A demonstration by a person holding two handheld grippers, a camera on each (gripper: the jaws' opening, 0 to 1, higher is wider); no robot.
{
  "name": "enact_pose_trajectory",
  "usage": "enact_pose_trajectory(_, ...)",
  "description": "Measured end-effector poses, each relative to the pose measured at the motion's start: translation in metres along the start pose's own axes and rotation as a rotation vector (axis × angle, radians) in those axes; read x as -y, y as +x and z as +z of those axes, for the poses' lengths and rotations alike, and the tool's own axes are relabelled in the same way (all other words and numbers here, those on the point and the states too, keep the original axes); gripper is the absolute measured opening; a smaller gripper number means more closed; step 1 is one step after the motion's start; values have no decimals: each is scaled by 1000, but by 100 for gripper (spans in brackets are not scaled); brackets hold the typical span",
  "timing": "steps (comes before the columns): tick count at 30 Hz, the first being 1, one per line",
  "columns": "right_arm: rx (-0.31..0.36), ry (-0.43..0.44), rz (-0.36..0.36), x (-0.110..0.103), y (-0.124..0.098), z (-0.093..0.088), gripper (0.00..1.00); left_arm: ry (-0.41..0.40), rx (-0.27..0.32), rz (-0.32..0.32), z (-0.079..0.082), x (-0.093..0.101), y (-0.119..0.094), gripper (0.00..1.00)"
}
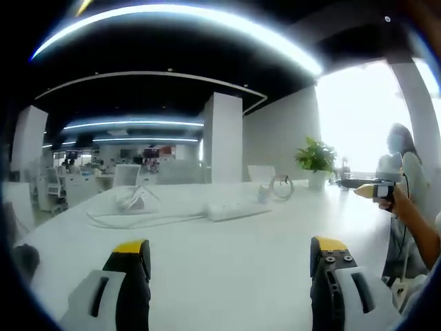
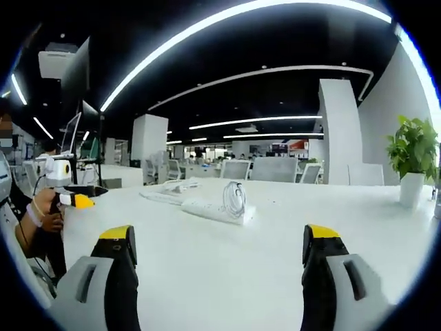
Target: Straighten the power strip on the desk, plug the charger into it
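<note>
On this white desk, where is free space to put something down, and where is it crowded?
Free: the wide bare desk between both grippers' open jaws and the power strip, and the stretch between the strip and the potted plant. Crowded: around the strip, where a coiled cable sits at one end and a charger with loose white cord lies beside it.

in the left gripper view, bare white bench [image 1: 227,269] spreads ahead of the wide-apart jaws, free toward 12 o'clock until the power strip [image 1: 236,209] lies across the way. a white charger with cable [image 1: 131,201] sits at 11 o'clock. at 1 o'clock stand a potted plant [image 1: 316,162] and a coiled cable [image 1: 280,187]. the other tool [image 1: 368,191] intrudes at 3 o'clock.
</note>
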State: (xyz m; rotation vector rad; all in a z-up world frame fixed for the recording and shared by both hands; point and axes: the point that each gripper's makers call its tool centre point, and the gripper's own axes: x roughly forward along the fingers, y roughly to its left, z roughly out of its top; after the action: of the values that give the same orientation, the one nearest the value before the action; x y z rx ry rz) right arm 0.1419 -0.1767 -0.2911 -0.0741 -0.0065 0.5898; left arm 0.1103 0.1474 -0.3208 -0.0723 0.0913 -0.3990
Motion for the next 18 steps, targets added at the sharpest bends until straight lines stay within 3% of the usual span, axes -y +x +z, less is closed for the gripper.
enact_pose_trajectory(5, -39, -44, -34, 1, -4, -15, 100, -2, 2, 4, 0, -1, 0, 99)
enact_pose_trajectory(10, -64, -16, -44, 2, -6, -24, 100, -5, 3, 11, 0, -3, -1, 99)
enact_pose_trajectory(18, -73, -8, -53, 1, -9, -25, 100, -10, 3, 21, -1, -7, -2, 99)
